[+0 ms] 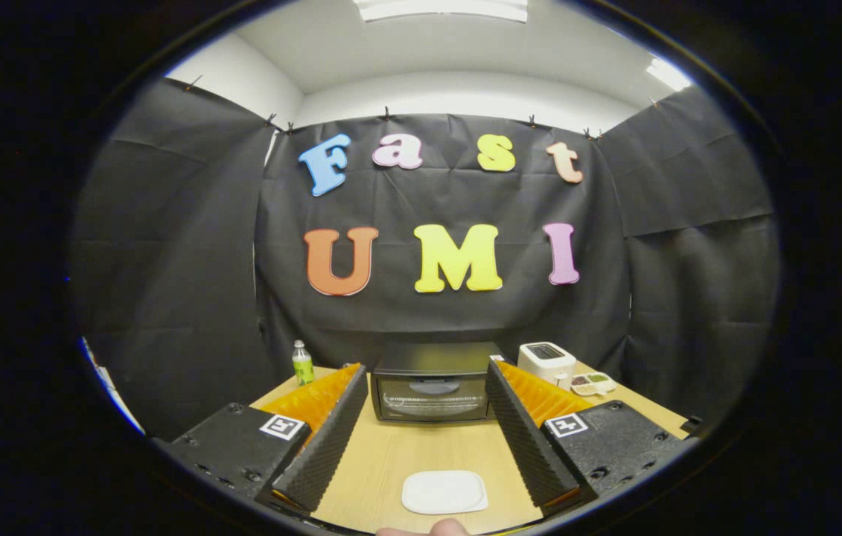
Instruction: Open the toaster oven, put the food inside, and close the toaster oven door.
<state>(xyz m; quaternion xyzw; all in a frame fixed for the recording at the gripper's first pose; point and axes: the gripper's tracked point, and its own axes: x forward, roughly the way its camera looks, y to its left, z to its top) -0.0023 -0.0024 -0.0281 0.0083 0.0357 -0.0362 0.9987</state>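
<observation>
Squarely ahead, beyond the fingertips: toaster oven (432,398) at the back of the tabletop (383,465), glass door up and shut, facing the gripper (426,368) for a straight approach. Gripper spread wide, gripping nothing, framing the oven between its fingers. Between the fingers, near their base: flat white plate (444,491), bare on top. Just nearer than the plate, a small pale rounded shape (432,528), too cut off to name. Behind the oven glass, a wire rack and a dim form; impossible to tell whether food sits inside. Fits either a shut oven awaiting loading or one already loaded and shut. Beside the oven: white toaster (547,361), a small divided dish (593,383) holding mixed bits, and a green bottle (303,362).
</observation>
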